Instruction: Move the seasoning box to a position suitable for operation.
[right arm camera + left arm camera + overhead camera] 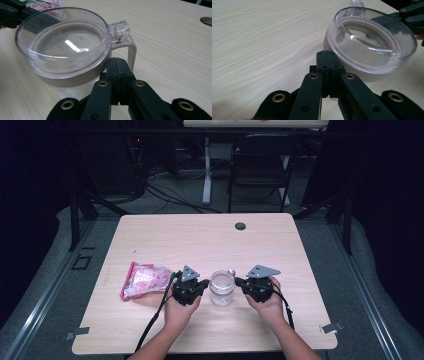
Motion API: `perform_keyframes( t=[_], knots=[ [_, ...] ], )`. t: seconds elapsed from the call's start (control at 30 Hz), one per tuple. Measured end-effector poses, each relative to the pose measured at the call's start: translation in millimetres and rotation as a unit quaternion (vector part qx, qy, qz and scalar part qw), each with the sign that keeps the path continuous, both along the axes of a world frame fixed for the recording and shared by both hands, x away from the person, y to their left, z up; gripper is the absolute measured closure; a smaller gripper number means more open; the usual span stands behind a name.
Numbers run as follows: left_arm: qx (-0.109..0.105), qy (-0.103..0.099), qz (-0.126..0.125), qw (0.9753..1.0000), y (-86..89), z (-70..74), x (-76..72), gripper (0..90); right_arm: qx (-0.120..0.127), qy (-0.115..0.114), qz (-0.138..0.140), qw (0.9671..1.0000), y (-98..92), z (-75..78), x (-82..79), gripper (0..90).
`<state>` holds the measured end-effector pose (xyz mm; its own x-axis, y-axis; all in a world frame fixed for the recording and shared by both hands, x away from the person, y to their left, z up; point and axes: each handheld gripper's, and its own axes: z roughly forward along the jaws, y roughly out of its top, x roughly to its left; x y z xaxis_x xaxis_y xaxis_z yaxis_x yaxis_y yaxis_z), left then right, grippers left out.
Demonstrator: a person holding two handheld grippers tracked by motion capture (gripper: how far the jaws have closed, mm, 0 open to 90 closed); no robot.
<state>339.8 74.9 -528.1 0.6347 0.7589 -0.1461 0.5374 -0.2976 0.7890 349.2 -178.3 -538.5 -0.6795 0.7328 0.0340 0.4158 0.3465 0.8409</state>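
Cup (221,288) with a clear lid sits at lower centre of the desk (210,240), flanked by the left gripper (202,287) and right gripper (239,282), fingers closed, empty, apparently steadying it from both sides.

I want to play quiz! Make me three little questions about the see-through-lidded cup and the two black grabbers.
1. True or false: the beige cup with a clear domed lid stands between the left gripper and the right gripper.
2. Which side of the cup has the pink and white plastic packet: A left, B right?
3. Fill in: both grippers' jaws are ____.

Key: 1 true; 2 A; 3 shut.
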Motion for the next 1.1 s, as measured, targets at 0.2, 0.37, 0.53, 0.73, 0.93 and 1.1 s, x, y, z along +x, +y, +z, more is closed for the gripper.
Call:
perform_keyframes(
  t=[0.2,0.37,0.53,0.73,0.93,1.1],
  knots=[
    [0.002,0.002,-0.003,1.0000,0.5,0.5,-0.6,90.0,-0.016,-0.008,0.001,0.9998,0.5,3.3,-7.6,90.0],
    [-0.001,0.000,-0.008,1.0000,2.4,1.3,-2.2,90.0,-0.020,-0.010,0.004,0.9997,1.0,5.4,-14.7,90.0],
    [-0.005,-0.001,-0.014,0.9999,3.8,3.3,-3.4,90.0,-0.025,-0.007,0.008,0.9996,0.7,6.2,-19.7,90.0],
    [-0.002,0.000,-0.017,0.9999,7.8,3.9,-4.0,90.0,-0.024,0.000,0.017,0.9996,2.6,6.7,-24.2,90.0],
    [-0.005,0.003,-0.019,0.9998,16.5,4.2,-5.4,90.0,-0.021,0.003,0.040,0.9990,8.5,7.8,-29.6,90.0],
    [-0.006,0.003,-0.020,0.9998,22.4,3.9,-7.7,90.0,-0.016,0.010,0.061,0.9979,12.1,8.4,-32.5,90.0]
  ],
)
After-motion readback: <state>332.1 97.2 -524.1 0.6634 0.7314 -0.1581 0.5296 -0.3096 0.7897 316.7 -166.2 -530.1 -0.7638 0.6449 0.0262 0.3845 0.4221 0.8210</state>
